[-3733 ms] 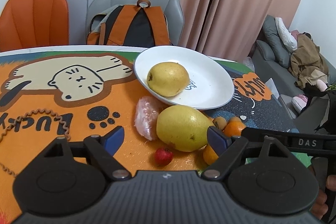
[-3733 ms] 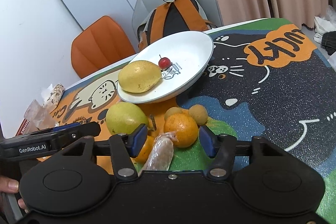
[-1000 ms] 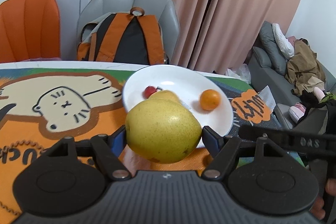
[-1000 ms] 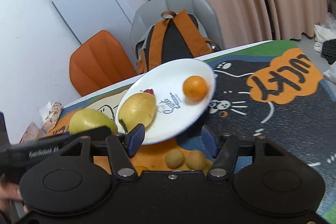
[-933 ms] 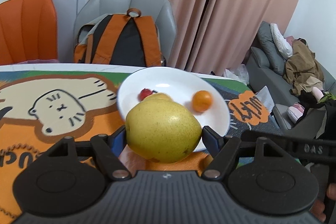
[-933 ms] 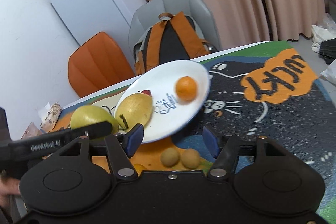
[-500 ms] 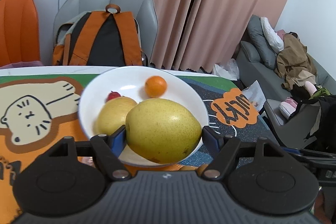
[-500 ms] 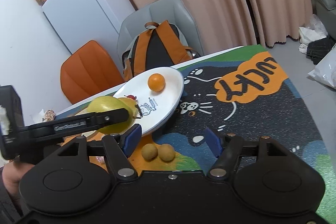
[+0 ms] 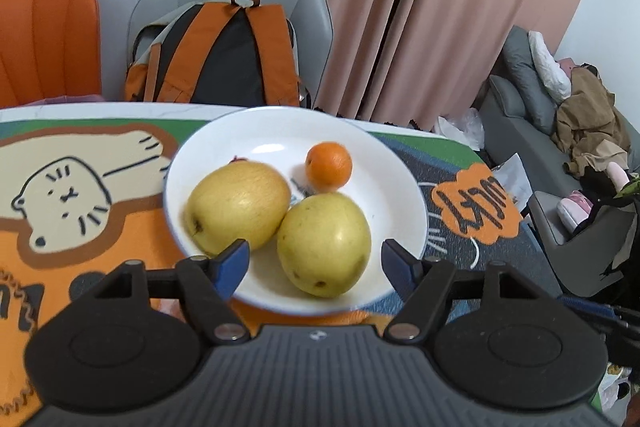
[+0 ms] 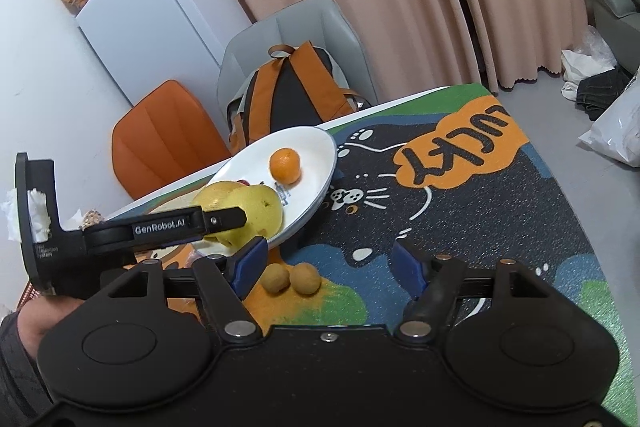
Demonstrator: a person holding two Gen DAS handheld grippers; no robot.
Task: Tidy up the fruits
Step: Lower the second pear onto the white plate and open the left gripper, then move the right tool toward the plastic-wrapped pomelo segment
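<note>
A white plate [image 9: 400,195] on the cartoon mat holds two yellow-green pears, a small orange [image 9: 329,165] and a red fruit mostly hidden behind the left pear [image 9: 238,205]. The nearer pear [image 9: 324,243] rests on the plate just beyond my left gripper [image 9: 315,263]. Its jaws are closing slightly, with both pads clear of the pear. In the right wrist view the plate [image 10: 316,155] lies ahead to the left, with a finger [image 10: 180,227] of the left gripper across the pears. My right gripper [image 10: 329,267] is opening with nothing between its fingers.
Two small brown fruits [image 10: 291,278] lie on the mat near the right gripper's left finger. Behind the table stand a grey chair with an orange-black backpack [image 9: 224,55], an orange chair [image 9: 48,35] and a white fridge [image 10: 152,19]. A person's hand [image 10: 28,323] holds the left gripper.
The left gripper carried the pear over the plate and let it go beside the other pear. The right gripper drew back from the plate, and its jaws widened.
</note>
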